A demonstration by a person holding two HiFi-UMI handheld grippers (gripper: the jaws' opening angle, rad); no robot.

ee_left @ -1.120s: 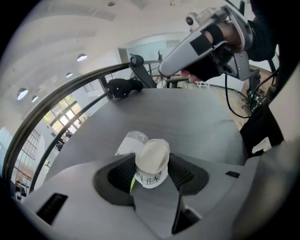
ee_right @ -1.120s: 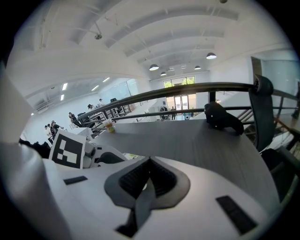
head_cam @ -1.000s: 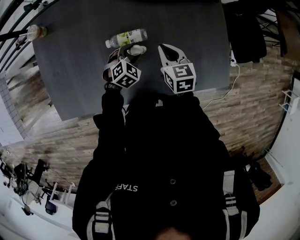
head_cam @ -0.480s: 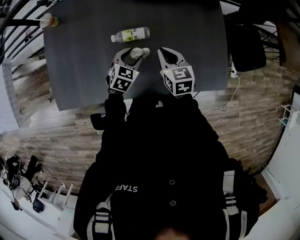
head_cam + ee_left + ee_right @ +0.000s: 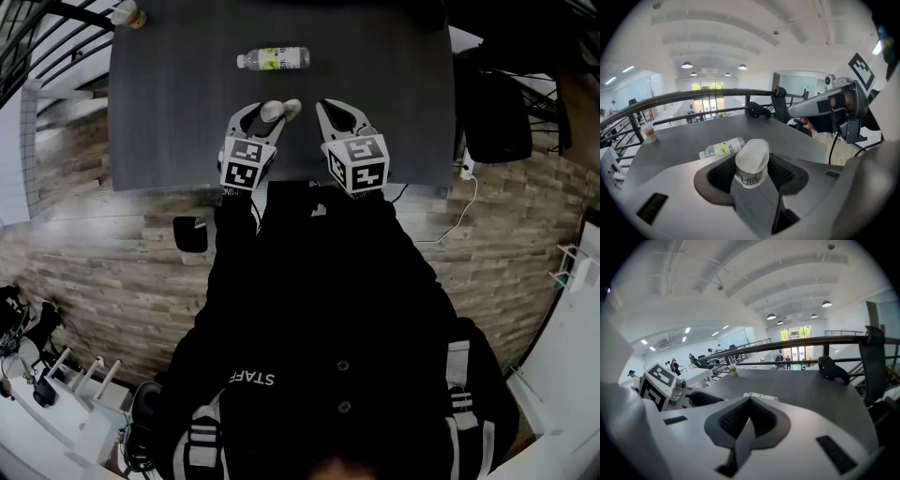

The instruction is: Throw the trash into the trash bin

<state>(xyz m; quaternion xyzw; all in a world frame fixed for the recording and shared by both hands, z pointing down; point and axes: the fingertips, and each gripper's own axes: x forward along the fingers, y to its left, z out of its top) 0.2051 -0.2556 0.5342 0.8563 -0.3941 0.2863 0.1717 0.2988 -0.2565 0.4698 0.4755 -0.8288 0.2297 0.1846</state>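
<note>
A crushed white paper cup sits between the pads of my left gripper, which is shut on it and holds it above the dark grey table. In the head view the cup shows at the tip of the left gripper, over the table's near part. A clear plastic bottle with a green label lies on its side further out on the table; it also shows beyond the cup. Beside the left one, my right gripper is shut with nothing in it.
A small bottle of orange drink stands at the table's far left corner by a black railing. A black object rests on the far right of the table. A dark chair stands to the right, and a small dark box sits on the wooden floor.
Both grippers have risen and drawn back from the lying bottle toward the table's near edge. The left one has rolled while keeping the cup in its jaws.
</note>
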